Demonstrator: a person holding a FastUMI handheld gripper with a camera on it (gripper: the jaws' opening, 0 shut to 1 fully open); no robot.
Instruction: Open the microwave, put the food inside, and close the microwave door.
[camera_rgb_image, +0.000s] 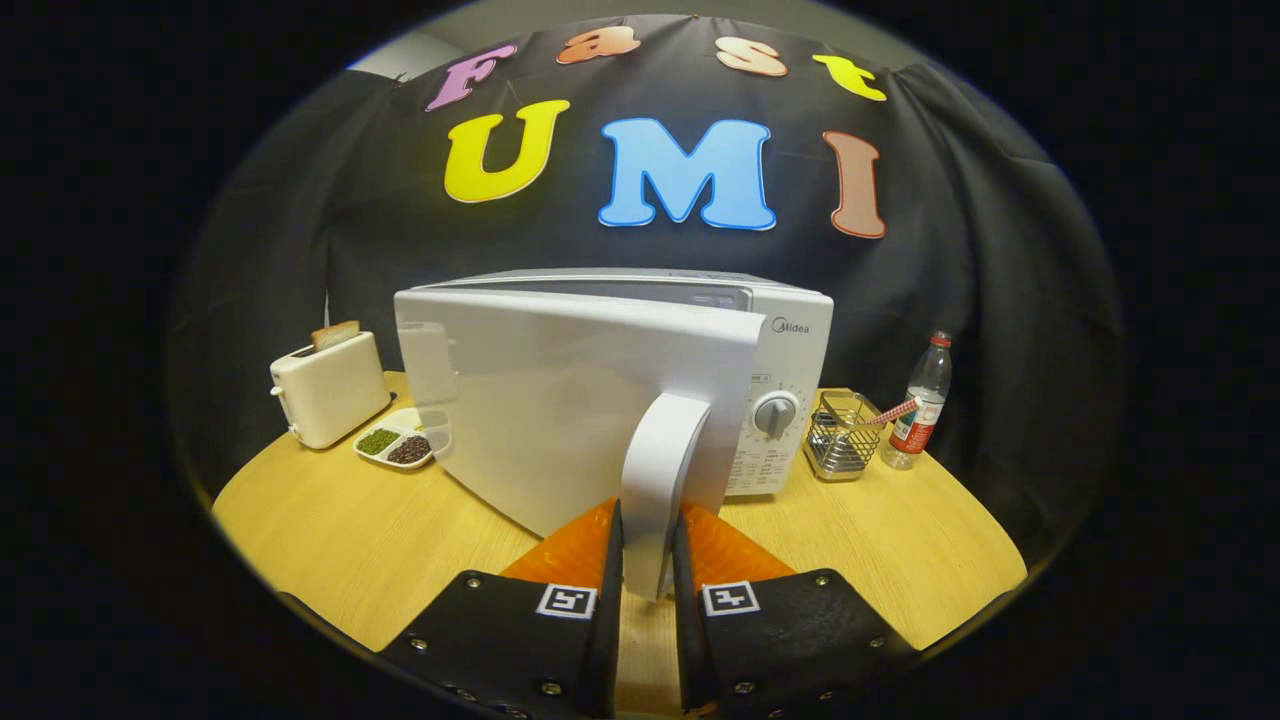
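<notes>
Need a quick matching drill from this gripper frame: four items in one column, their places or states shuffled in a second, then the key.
Things:
1. door handle
2. toaster
3. wire basket
4. microwave door

Places or states:
A. swung partly open
B. between the microwave's dial panel and the water bottle
C. clamped between the fingers of the gripper
D. past the door's hinge side, a bread slice sticking out of the top

Pairs: 1-C, 2-D, 3-B, 4-A

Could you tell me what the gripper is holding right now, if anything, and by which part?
The gripper is holding the microwave door by its handle. The jaws are closed on the handle's lower part, one on each side, and the door stands partly open.
</notes>
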